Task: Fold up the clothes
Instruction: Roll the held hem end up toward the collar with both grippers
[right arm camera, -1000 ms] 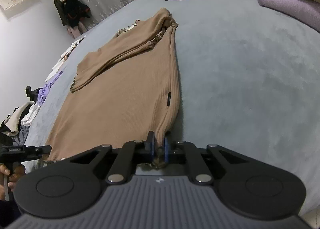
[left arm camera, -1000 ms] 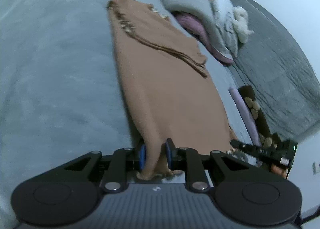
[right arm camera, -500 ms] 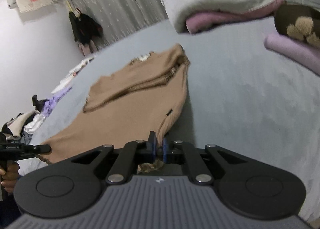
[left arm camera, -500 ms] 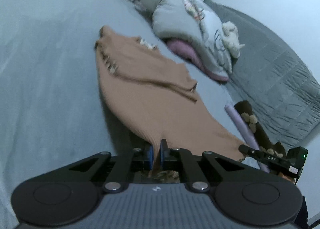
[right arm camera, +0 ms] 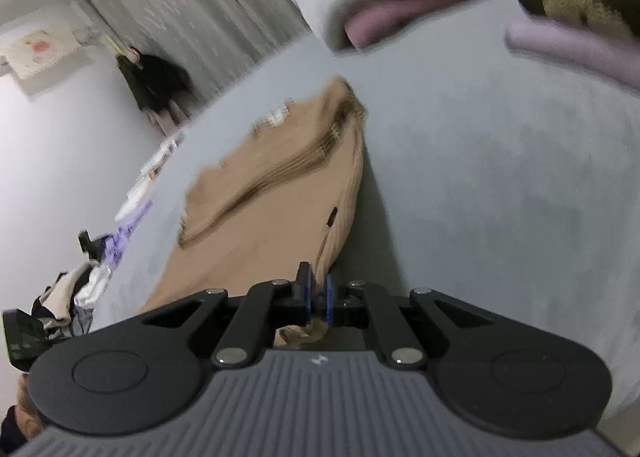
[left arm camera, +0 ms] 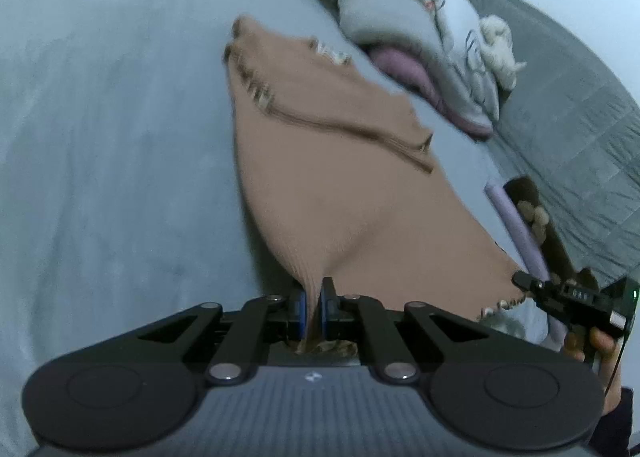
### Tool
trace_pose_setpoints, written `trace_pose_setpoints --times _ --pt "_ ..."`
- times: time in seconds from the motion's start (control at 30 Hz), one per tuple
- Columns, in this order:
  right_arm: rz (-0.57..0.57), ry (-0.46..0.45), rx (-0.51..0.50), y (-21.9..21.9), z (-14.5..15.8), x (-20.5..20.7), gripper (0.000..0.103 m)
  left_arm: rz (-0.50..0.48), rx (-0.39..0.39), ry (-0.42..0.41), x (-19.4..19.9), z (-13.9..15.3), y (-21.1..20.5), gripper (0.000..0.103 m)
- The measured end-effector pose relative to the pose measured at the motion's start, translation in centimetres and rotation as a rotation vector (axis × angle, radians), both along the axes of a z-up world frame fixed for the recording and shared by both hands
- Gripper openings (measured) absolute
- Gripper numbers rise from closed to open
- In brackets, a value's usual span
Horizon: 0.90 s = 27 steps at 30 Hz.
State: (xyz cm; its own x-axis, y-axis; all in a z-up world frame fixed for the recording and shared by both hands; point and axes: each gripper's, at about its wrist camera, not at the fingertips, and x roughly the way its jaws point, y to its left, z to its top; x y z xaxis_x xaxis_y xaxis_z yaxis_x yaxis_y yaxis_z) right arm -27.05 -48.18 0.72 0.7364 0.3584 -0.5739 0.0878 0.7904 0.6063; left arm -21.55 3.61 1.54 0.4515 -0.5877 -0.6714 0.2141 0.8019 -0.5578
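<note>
Grey bedding covers the bed point(left arm camera: 100, 161), and on it lies the brown ribbed top point(left arm camera: 340, 185), with one sleeve already folded across its chest. Its long axis runs straight away from both grippers: the hem is at the near end, the neckline at the far end, close to the heap of pillows point(left arm camera: 420, 29) and rolled blankets by the headboard.

At the hem's left corner, the left gripper point(left arm camera: 313, 307) has its jaws nearly shut on a pinch of cloth, which rises in a taut ridge up out of them. At the hem's right corner, along the side seam with the small dark label, the right gripper point(right arm camera: 317, 299) also holds fabric between its jaws, which are opening slightly at this moment; a bunch of cloth still shows behind the pads, so the hold appears intact.

Both hands sit at the same end of the garment, level with each other, neither nearer the neckline. The likely next move is to carry the hem forward over the body toward the collar, so both corners would need to travel along that long axis together.

Beyond the top, on the left gripper's side, loose clothes point(right arm camera: 92, 277) lie at the bed's edge, with curtains point(right arm camera: 208, 1) and a dark hanging garment point(right arm camera: 154, 81) behind.
</note>
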Motion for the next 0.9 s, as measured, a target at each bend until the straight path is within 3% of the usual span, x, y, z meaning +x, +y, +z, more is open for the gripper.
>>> trace_pose_setpoints --times 0.23,0.4,0.57,0.63,0.8,0.9 --pt "-0.016 0.053 0.068 -0.8 -1.1 0.2 0.025 -0.012 -0.064 0.029 0.9 -1.0 0.7 0.013" --pt "0.009 0.082 0.020 0.4 -1.4 0.4 0.027 -0.002 -0.101 0.056 1.3 -1.7 1.1 0.024" --pt "0.012 0.096 -0.015 0.8 -1.7 0.5 0.032 0.007 -0.087 0.052 1.3 -1.8 0.7 0.028" --pt "0.018 0.093 -0.010 0.8 -1.7 0.4 0.032 0.009 -0.101 0.057 1.2 -1.8 0.5 0.042" --pt "0.021 0.095 0.002 0.7 -2.0 0.3 0.034 -0.031 -0.075 0.016 0.8 -1.4 -0.7 0.057" --pt "0.016 0.101 0.026 0.5 -2.4 0.2 0.038 -0.036 -0.054 0.009 0.4 -1.3 -1.9 0.071"
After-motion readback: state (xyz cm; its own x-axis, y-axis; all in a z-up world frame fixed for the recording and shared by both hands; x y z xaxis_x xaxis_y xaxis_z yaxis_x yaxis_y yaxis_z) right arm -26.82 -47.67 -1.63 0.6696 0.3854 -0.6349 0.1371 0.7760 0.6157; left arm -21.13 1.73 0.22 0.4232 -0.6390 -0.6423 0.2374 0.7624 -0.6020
